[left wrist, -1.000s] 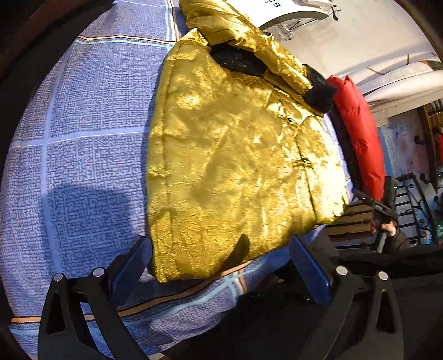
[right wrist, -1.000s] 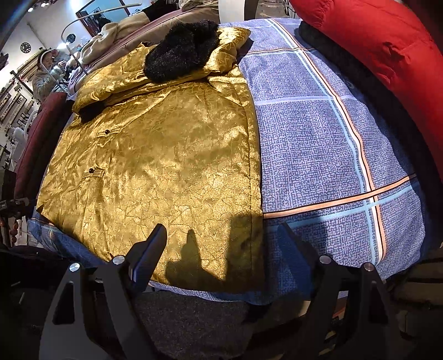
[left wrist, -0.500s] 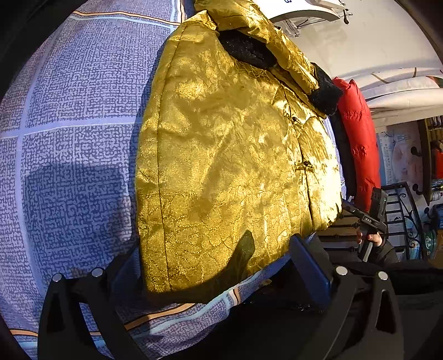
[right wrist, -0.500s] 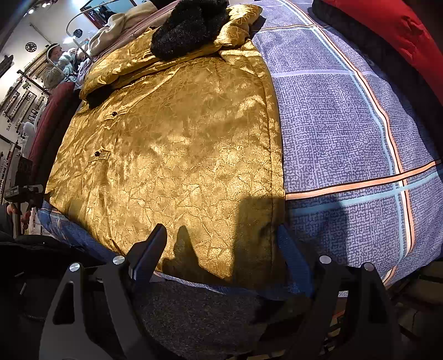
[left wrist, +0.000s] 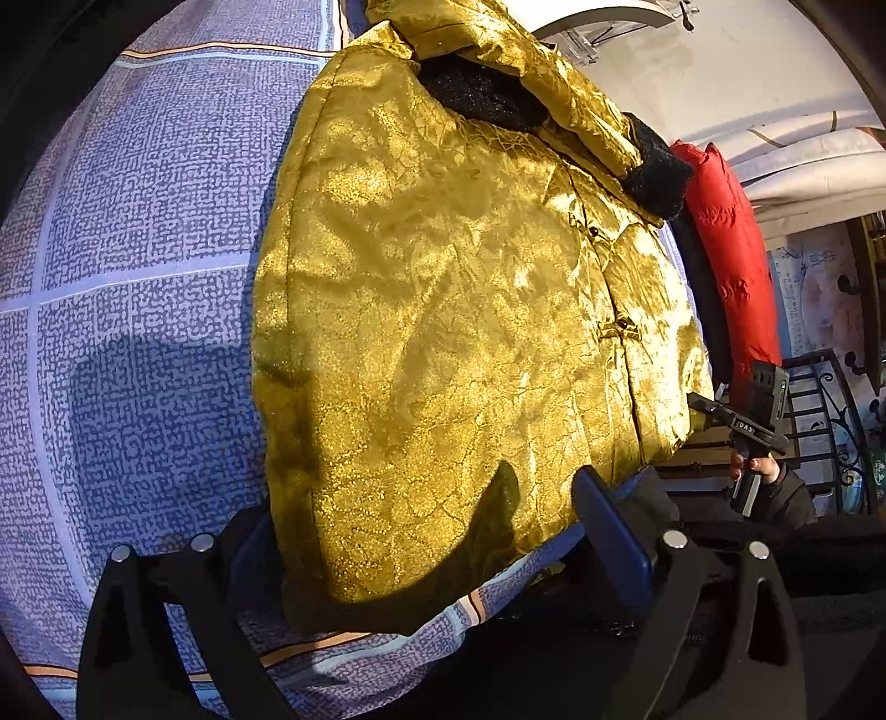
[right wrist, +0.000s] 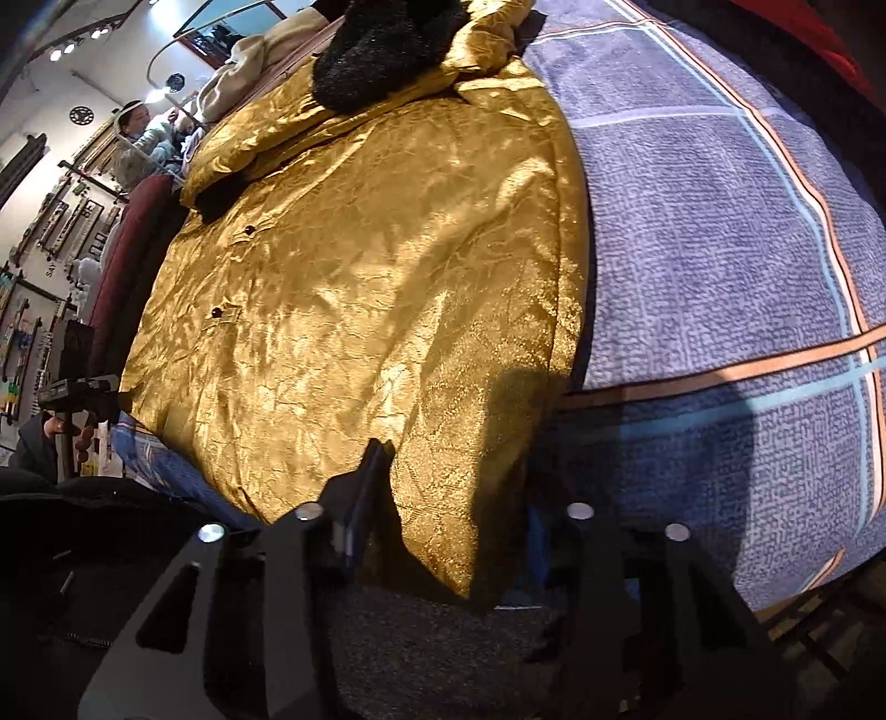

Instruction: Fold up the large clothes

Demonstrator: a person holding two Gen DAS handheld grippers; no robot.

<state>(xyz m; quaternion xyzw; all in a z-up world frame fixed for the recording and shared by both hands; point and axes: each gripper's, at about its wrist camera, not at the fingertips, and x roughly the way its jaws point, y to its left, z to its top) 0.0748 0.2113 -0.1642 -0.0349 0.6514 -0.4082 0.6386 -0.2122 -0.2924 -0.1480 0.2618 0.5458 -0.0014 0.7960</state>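
Garment: gold brocade jacket [left wrist: 454, 332] lay flat on the blue checked bedspread [left wrist: 138, 277], filling the centre of both wrist views; hem toward the bottom of each frame.
Collar: black furry trim [left wrist: 482, 99] sat at the top of the left view; the same trim [right wrist: 382, 50] showed at top centre of the right view.
Left gripper [left wrist: 432, 548]: jaws were closing but stood wide, straddling the hem corner at lower centre; pads were not pressing the cloth.
Right gripper [right wrist: 459, 498]: jaws were closing, narrow, with the other hem corner between them; could not tell whether the pads had bitten yet.
Cross view: the right gripper [left wrist: 742, 421] and the hand [left wrist: 761, 468] holding it appeared at right centre of the left view, just past the jacket's edge.
Obstructions: gripper shadows darkened both hem corners.
Surroundings: red padded garment [left wrist: 731, 243] lay along the bed's far side, right of the jacket; dark red cloth [right wrist: 133, 249] at left of the right view; a person [right wrist: 138, 144] stood in the upper left background.
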